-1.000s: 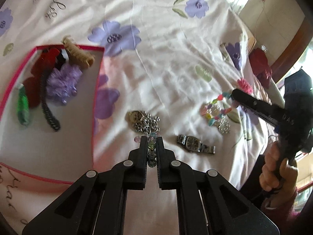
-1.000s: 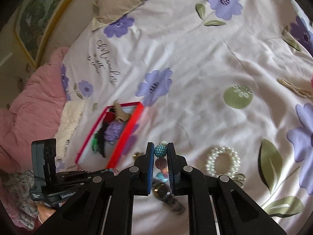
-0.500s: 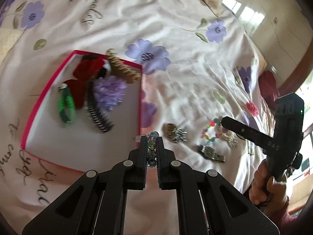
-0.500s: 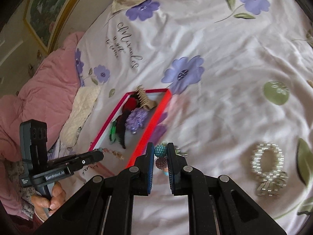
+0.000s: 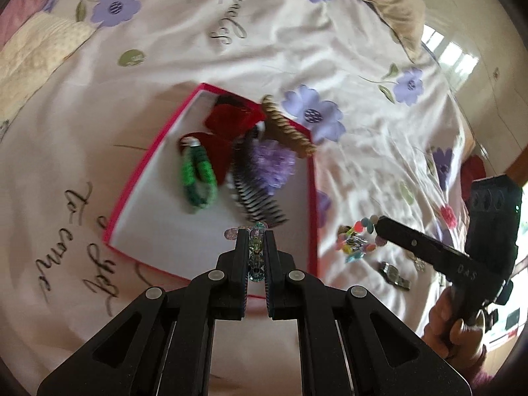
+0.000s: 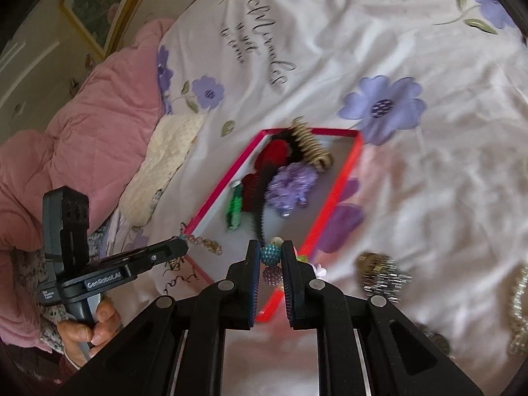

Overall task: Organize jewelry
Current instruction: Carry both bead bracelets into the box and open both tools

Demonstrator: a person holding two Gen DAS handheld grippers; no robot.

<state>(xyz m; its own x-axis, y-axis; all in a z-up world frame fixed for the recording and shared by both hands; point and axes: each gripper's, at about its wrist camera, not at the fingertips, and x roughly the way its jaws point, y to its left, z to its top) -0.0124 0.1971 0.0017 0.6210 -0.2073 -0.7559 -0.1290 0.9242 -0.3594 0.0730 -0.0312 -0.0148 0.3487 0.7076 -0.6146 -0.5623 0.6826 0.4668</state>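
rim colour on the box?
Pink-red rim with a white inside; clearest in the left wrist view.

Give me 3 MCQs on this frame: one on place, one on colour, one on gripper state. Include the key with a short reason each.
1. Where does the green hair tie lie?
A. Inside the red-rimmed box
B. On the bedspread beside the wristwatch
C. Between the right gripper's fingers

2. What colour is the fluffy scrunchie next to the black comb?
A. Yellow
B. Purple
C. Orange

3. What is the state of the left gripper?
A. Wide open, nothing between its fingers
B. Shut on a beaded bracelet
C. Shut on the wristwatch

Key:
1. A: the tie rests on the box's white floor, within the rim.
2. B: it shows lilac-purple in both wrist views.
3. B: small clear and coloured beads sit clamped between the fingers, while the wristwatch lies on the bedspread.
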